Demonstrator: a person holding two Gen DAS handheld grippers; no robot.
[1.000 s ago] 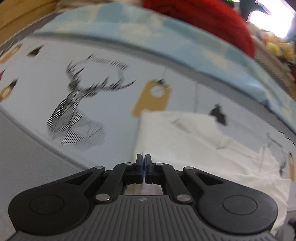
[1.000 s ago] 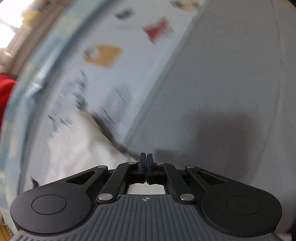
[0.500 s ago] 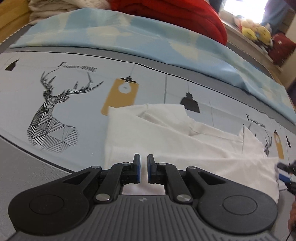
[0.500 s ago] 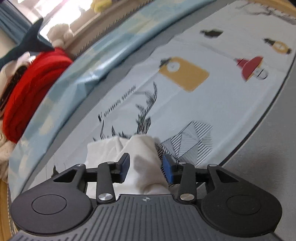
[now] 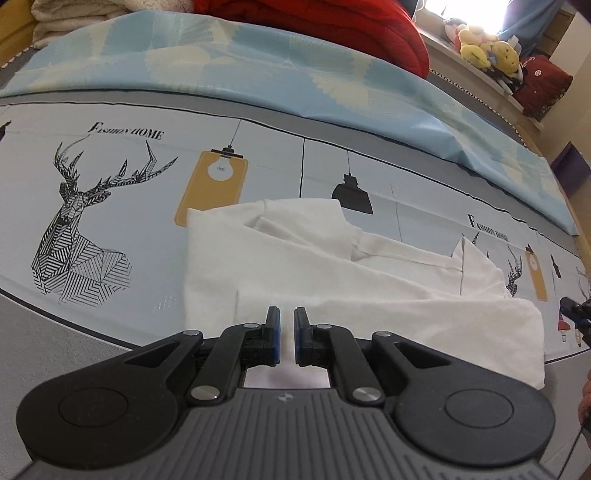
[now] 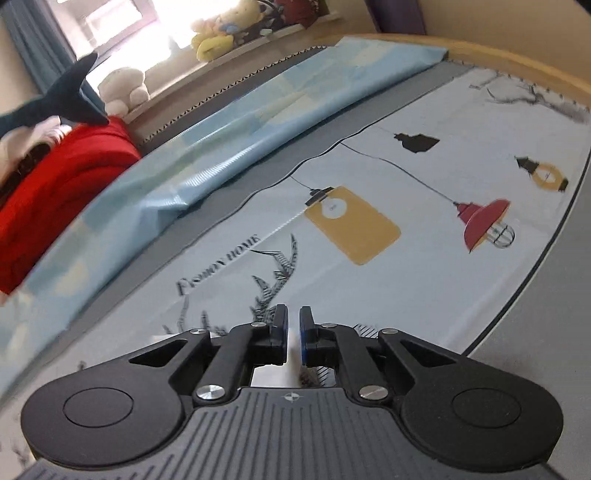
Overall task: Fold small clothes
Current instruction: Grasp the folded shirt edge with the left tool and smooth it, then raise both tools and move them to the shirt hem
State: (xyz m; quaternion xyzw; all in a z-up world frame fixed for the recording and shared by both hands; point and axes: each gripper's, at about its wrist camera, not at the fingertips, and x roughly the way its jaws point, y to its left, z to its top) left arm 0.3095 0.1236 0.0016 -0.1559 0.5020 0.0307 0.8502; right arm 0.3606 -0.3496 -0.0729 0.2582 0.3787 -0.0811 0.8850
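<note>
Right tool (image 6: 293,339) closing on white garment (image 5: 332,280) since earlier; left tool (image 5: 286,339) unmoved

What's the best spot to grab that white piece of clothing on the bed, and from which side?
Probably the two ends of the near edge of the white garment, coming in low from the side closest to the cameras. It lies flat on the printed sheet. That edge looks long and fairly straight, while the far side is bunched into loose flaps.

A home bedroom — printed bedsheet (image 5: 110,177), red blanket (image 5: 332,26), plush toys (image 5: 484,51) on windowsill.
</note>
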